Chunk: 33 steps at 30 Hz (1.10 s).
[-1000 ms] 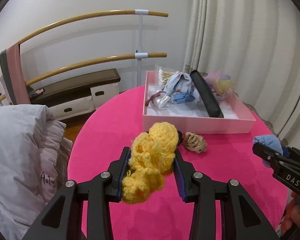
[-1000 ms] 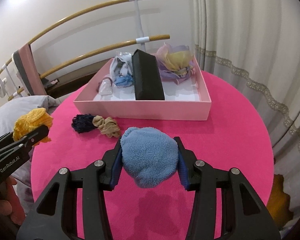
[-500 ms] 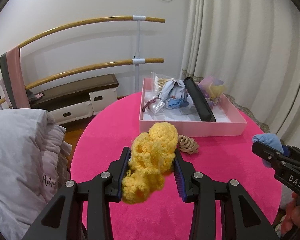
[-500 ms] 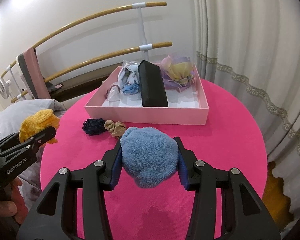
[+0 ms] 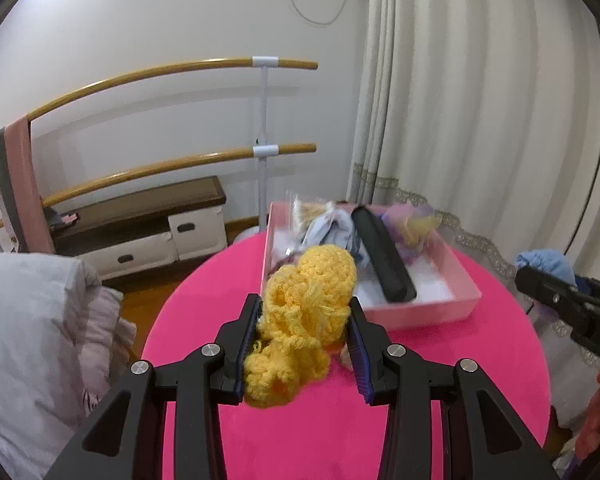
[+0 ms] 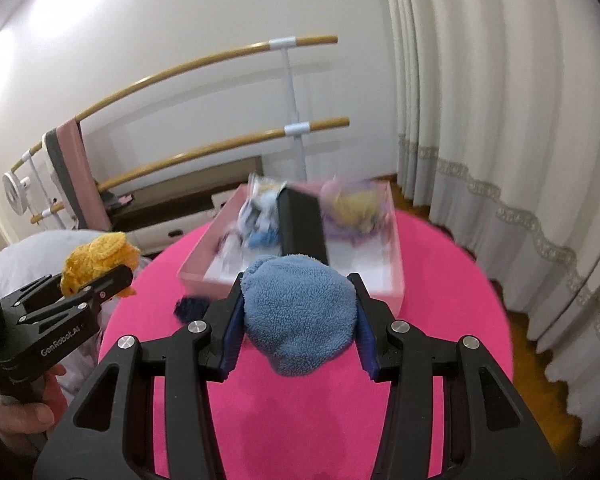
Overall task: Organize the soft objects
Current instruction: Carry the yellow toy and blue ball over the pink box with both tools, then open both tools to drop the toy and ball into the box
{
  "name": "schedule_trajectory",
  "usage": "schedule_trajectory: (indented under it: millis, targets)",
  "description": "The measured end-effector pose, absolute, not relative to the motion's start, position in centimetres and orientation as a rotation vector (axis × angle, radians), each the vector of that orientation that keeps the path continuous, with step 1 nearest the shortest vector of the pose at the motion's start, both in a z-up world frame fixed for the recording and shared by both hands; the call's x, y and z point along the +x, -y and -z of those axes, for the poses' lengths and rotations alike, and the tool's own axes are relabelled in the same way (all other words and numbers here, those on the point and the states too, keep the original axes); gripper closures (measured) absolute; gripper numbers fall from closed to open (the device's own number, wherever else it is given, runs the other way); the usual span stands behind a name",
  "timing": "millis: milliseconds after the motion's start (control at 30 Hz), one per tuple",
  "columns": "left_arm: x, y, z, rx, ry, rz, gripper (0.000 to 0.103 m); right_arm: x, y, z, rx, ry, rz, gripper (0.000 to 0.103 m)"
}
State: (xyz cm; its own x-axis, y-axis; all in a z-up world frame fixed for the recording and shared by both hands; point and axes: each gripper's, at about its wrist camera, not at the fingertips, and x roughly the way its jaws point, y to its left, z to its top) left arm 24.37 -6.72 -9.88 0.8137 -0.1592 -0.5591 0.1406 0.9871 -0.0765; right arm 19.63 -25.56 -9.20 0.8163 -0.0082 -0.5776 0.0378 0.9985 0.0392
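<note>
While both grippers hang above the round pink tabletop [image 5: 300,432], each has a soft thing clamped between its blue pads. The left gripper [image 5: 305,338] is partly closed on a yellow crocheted piece [image 5: 304,312], which bulges out in front of and below the fingers. The right gripper [image 6: 299,318] is partly closed on a blue fleecy cloth [image 6: 298,316] bunched into a ball.

Writing shows only where one gripper is seen from the other's camera. In the right wrist view the left gripper's side reads "GenRobot.AI", with a hand [image 6: 28,412] wrapped round its handle. In the left wrist view the right gripper's side shows the letters "DA", the rest cut off by the edge of the frame.

A pink box [image 5: 420,314] sits on the far side of the tabletop, holding a black case [image 5: 382,254], pale cloths and a purple and yellow frill. The right wrist view alone shows a dark blue scrunchie [image 6: 190,306] lying on the tabletop just in front of the box, though blurred. The left wrist view alone shows a grey quilt [image 5: 32,340] at the left.
</note>
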Motion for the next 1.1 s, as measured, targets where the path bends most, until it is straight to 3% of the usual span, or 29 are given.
schedule_trajectory:
  millis: [567,1100]
  targets:
    - [35.1,9.9,9.2,-0.023,-0.605,0.208,0.065,27.6,28.0,7.2,0.056,-0.625,0.028,0.059]
    - [45.2,12.3,12.4,-0.036,-0.701,0.204,0.065,33.2,31.4,11.5,0.117,-0.741,0.051,0.059]
